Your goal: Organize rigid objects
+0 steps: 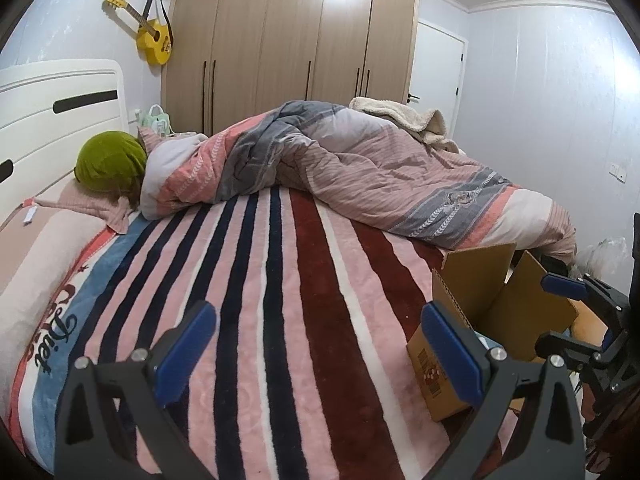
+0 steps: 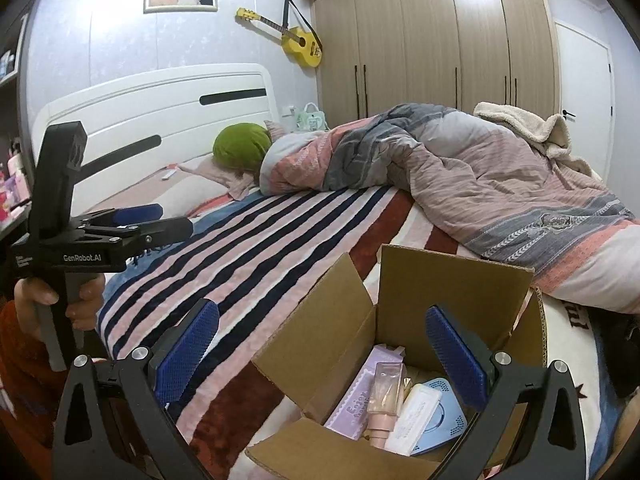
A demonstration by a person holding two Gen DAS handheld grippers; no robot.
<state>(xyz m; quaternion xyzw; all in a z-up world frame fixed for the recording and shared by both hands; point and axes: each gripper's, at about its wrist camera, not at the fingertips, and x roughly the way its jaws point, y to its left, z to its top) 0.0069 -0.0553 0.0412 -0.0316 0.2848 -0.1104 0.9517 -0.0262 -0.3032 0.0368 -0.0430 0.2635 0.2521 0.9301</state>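
Your left gripper (image 1: 320,348) and right gripper (image 2: 322,350) both stand wide, empty. Box (image 2: 452,280) open on bed (image 1: 280,280), right gripper above it.

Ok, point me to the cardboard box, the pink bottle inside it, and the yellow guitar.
cardboard box (image 2: 452,280): right wrist view, on its upright back flap.
pink bottle (image 2: 385,400): right wrist view, on its clear body, lying in the box.
yellow guitar (image 2: 301,46): right wrist view, on its body, on the wall.
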